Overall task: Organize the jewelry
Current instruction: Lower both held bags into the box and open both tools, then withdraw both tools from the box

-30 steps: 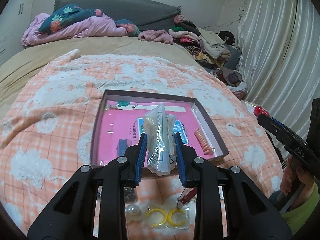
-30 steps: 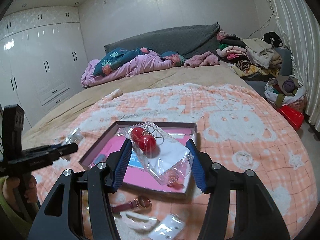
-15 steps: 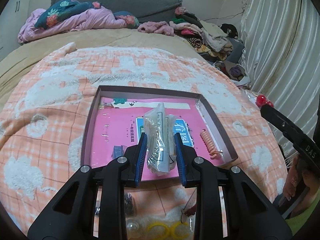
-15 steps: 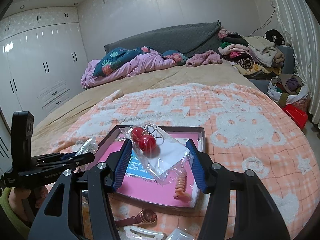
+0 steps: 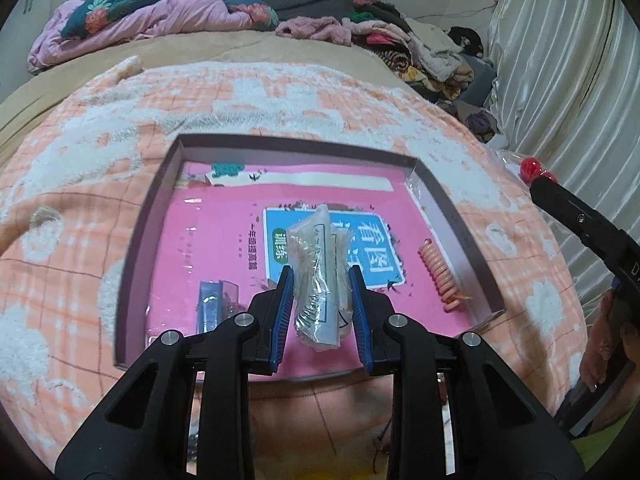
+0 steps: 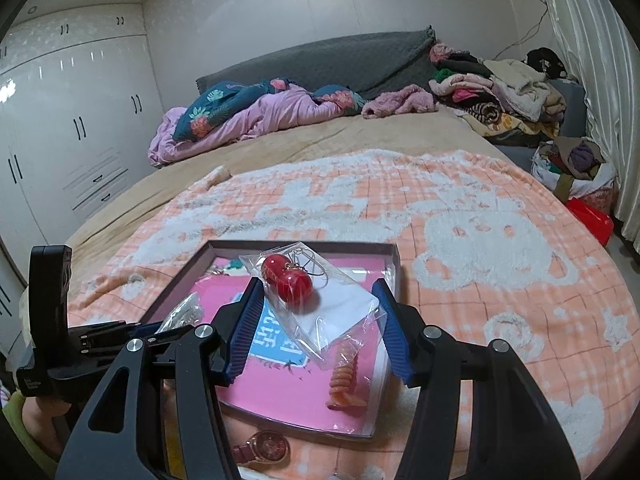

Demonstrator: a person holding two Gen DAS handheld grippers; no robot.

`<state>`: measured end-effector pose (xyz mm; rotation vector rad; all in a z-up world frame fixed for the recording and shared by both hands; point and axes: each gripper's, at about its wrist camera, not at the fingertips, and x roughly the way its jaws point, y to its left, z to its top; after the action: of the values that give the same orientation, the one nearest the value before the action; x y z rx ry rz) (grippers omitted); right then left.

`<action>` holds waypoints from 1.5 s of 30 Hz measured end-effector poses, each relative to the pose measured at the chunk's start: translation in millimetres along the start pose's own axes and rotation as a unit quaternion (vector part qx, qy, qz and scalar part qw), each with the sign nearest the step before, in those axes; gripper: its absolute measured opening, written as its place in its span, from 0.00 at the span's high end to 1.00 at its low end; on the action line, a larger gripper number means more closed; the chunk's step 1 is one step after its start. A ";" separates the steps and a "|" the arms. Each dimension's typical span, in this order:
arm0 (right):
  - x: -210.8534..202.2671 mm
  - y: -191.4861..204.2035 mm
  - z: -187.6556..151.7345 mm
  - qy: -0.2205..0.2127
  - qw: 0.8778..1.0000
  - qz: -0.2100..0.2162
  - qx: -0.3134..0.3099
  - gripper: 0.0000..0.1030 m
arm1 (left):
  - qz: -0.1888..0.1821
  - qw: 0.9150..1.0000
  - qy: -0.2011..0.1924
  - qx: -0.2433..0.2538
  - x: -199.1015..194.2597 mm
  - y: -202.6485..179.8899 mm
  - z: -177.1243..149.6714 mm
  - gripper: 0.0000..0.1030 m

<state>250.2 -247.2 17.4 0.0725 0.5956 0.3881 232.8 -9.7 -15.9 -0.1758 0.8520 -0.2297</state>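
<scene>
Your bed (image 6: 360,136) wears a peach-checked blanket (image 6: 480,248). Ahead of your claws, a shallow tray (image 5: 460,216) sits on it; a rose-gold watch (image 6: 264,446) lies just below the right claw, bedding (image 6: 248,114) heaped far beyond.

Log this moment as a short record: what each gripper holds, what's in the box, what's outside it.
left gripper: shut on crumpled clear bag, above box
right gripper: shut on red earring bag
box: pink-lined, on orange blanket
inside box: coil hair tie, small blue packet
outside box: wristwatch, at near edge
</scene>
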 end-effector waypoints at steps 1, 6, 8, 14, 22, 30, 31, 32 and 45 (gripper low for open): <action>2.5 -1.6 -2.0 0.003 1.000 -0.001 0.002 0.47 | 0.000 1.000 0.003 0.001 3.6 0.1 -1.1 0.81; 16.9 -7.8 -11.1 0.021 1.000 -0.006 0.006 0.47 | -0.007 1.000 0.014 0.001 14.9 -0.8 -5.7 0.80; 23.9 -9.0 -15.1 0.029 1.000 -0.009 0.006 0.47 | -0.003 1.000 0.016 0.005 18.7 -1.1 -8.1 0.80; 36.8 -14.7 -22.1 0.043 0.999 -0.010 0.011 0.47 | -0.001 1.000 0.022 0.005 24.3 1.1 -10.4 0.79; 53.2 -13.4 -29.4 0.063 0.998 -0.009 0.006 0.45 | 0.014 1.000 0.012 0.018 20.1 0.5 -9.1 0.63; 59.2 -11.5 -34.9 0.076 0.997 -0.002 0.007 0.30 | 0.034 0.999 -0.003 0.003 3.3 13.4 -1.9 0.55; 58.2 -11.6 -34.5 0.076 0.997 0.000 0.009 0.29 | 0.037 0.999 -0.004 0.001 1.6 15.4 -0.8 0.54; 57.3 -12.0 -34.4 0.076 0.997 0.002 0.011 0.29 | 0.039 0.999 -0.005 0.001 -1.0 16.6 -0.2 0.53; 20.9 -15.9 -26.3 0.045 0.999 -0.002 0.017 0.10 | 0.067 0.997 -0.048 -0.003 -38.7 24.0 7.2 0.13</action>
<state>256.7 -255.2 -18.3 0.0863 0.6908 0.3789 216.8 24.2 10.8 -0.1332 0.7663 -0.0916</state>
